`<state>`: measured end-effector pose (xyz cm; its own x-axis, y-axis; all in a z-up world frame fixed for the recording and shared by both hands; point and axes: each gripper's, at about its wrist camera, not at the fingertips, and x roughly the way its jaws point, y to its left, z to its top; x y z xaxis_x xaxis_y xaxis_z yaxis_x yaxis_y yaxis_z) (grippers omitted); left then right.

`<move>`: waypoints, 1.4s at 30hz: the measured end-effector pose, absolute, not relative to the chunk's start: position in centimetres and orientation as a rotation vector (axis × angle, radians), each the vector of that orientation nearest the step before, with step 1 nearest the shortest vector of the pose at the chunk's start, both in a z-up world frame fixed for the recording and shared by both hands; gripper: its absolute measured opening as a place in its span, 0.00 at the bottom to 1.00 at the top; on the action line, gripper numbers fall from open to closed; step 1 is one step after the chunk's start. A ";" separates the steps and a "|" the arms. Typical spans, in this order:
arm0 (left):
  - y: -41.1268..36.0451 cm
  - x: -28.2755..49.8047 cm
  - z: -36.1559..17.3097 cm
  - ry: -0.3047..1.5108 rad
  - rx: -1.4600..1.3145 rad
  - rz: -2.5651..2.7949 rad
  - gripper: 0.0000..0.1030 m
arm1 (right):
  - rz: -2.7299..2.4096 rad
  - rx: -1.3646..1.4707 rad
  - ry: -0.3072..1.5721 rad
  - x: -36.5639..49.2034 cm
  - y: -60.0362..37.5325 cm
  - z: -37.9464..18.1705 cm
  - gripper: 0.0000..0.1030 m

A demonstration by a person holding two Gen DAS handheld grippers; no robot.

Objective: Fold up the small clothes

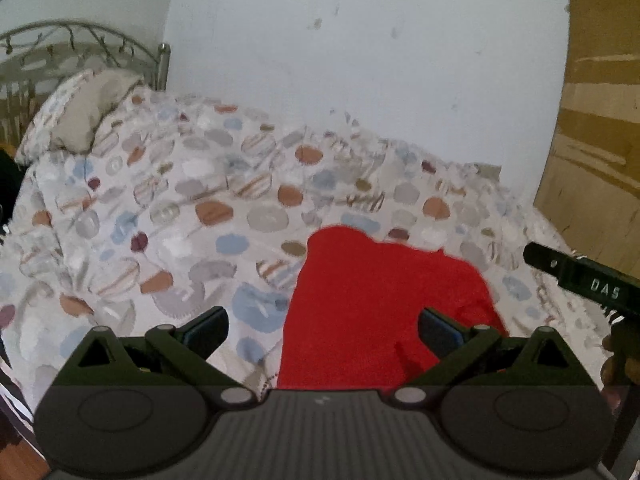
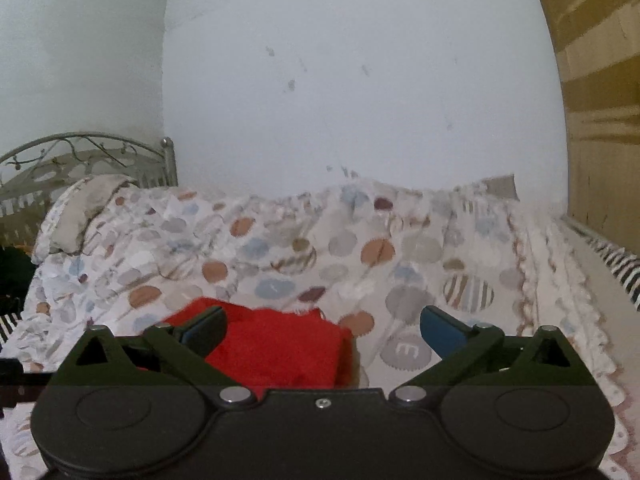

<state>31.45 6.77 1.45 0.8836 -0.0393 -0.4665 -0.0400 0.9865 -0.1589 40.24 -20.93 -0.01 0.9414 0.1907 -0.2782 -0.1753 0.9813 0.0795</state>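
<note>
On the dotted bedspread we see the red garment lying free; our left gripper & right gripper both spread wide, holding nothing.

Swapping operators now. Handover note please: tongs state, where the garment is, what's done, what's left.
Left tongs: open, nothing between the fingers, held above the bed.
Right tongs: open, empty, also off the cloth.
Red garment: lying on the patterned bedspread, released by both tongs. It looks folded into a compact shape, though the top edge is uneven.
Done: apparently at least one fold, garment set down.
Left: check whether another fold or a tidy-up of the edges is needed. No other clothes show in either view.
</note>
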 end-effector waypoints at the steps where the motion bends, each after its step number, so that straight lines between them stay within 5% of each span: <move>1: 6.7 30.9 2.0 0.473 -0.163 -0.002 1.00 | 0.186 0.050 0.280 39.7 -20.8 0.4 0.99; 24: 7.5 17.9 7.0 0.287 -0.107 0.008 1.00 | 0.157 0.015 0.095 23.6 -20.5 6.3 1.00; 42: 8.3 9.9 4.4 0.282 -0.112 0.067 1.00 | 0.103 -0.015 0.028 13.1 -18.5 3.1 1.00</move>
